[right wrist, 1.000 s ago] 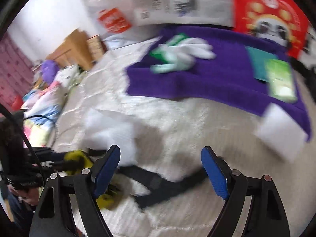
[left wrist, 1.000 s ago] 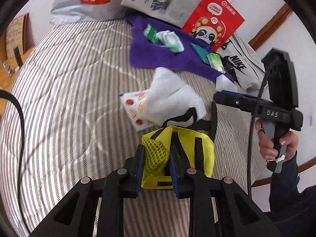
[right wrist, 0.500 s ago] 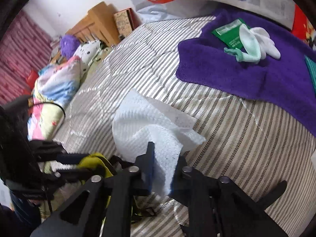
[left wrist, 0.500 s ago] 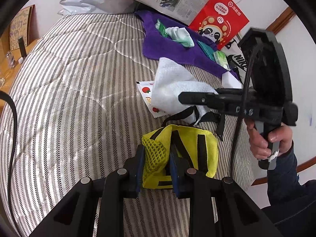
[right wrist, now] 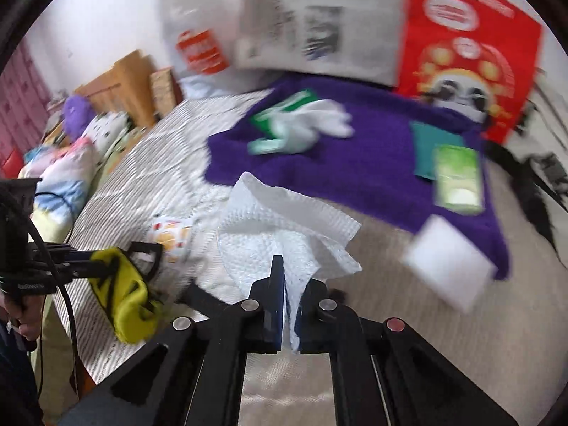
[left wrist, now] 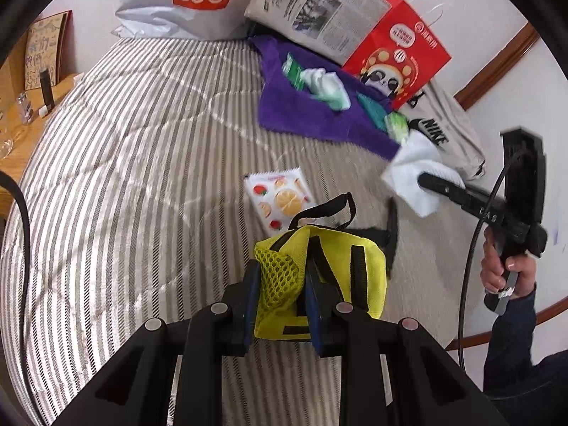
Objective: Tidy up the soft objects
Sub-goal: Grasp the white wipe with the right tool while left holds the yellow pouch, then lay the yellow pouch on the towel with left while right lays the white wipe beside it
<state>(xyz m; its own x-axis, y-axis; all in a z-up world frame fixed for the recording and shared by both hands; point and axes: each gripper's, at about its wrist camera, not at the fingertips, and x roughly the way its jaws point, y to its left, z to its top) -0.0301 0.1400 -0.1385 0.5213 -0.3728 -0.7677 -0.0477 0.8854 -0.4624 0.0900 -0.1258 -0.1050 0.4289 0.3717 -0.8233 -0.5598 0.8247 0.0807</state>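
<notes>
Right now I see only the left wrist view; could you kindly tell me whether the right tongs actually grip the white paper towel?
Observer: Yes. In the right wrist view the right tongs are shut on a fold of the white paper towel, which fans out beyond the pads.
Operator: Thank you. Does that towel hide anything from my side?
Observer: A white block lies at the near corner of the purple towel, just right of the tongs.
</notes>
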